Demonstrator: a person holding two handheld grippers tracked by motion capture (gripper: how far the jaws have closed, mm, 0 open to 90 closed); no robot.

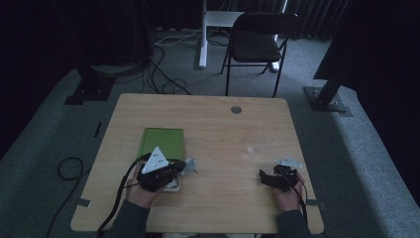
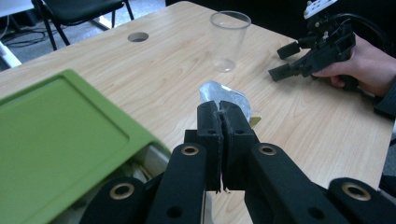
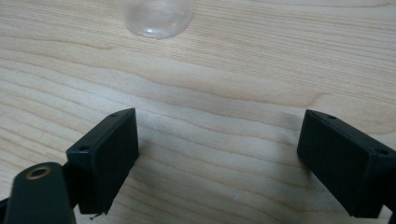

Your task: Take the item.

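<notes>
Silvery and crumpled, the small packet point(image 2: 224, 100) is pinched in the closed left gripper point(image 2: 219, 122) just off the green box point(image 2: 56, 140), apparently bound for the clear cup point(image 2: 229, 39), while the right gripper point(image 3: 217, 154) waits wide open and empty.

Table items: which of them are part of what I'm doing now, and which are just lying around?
In the job:
- left gripper, shut on the small silvery packet
- green-lidded box beside it
- clear plastic cup
- right gripper, open, facing the cup

Just about:
- black folding chair
- floor cables
</notes>
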